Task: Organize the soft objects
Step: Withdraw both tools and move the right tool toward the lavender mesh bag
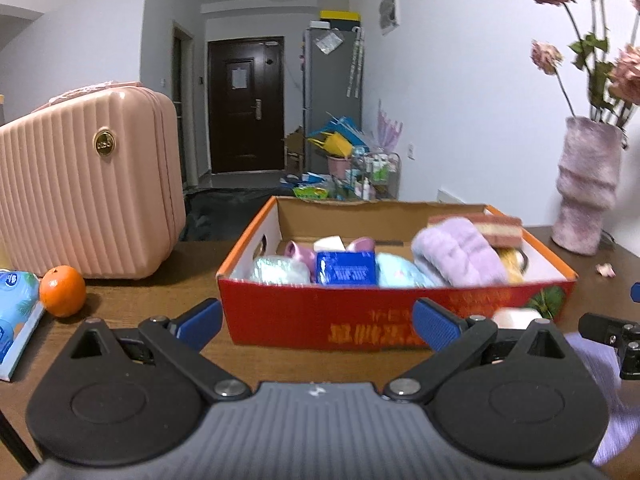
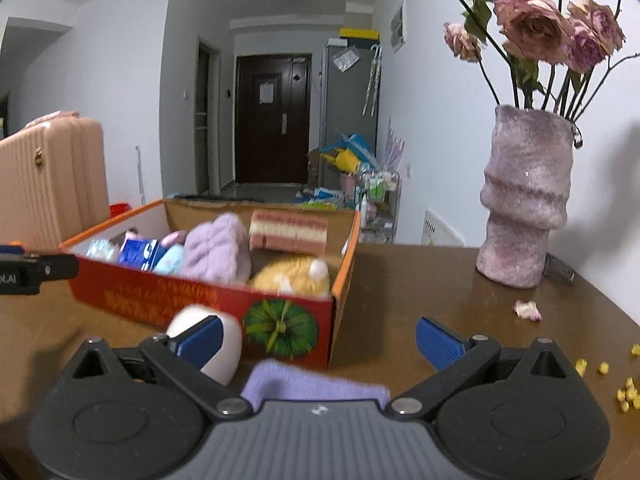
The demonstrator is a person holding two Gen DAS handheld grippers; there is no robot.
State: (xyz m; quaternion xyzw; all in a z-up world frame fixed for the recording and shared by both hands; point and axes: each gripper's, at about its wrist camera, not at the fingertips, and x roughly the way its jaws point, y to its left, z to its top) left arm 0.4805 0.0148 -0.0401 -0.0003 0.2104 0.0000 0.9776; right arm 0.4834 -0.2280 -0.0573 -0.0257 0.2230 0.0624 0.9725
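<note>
a lilac cloth [image 2: 316, 384] is observed on the desk [image 2: 420, 280], near side of the red box [image 2: 200, 296], beside a white ball [image 2: 208, 340]. left tongs [image 1: 316, 324] and right tongs [image 2: 318, 340] are noted spread, empty. box is filled with soft items.

Table: my brown wooden table [image 2: 400, 280] is carrying everything | 12 o'clock: red cardboard box [image 1: 320, 316] is sitting | 10: pink case [image 1: 88, 184], orange [image 1: 63, 291] | 2: fuzzy vase [image 2: 524, 196], petal bits [image 2: 527, 309] | 6: lilac cloth [image 2: 312, 384], white ball [image 2: 224, 344] are lying.
</note>
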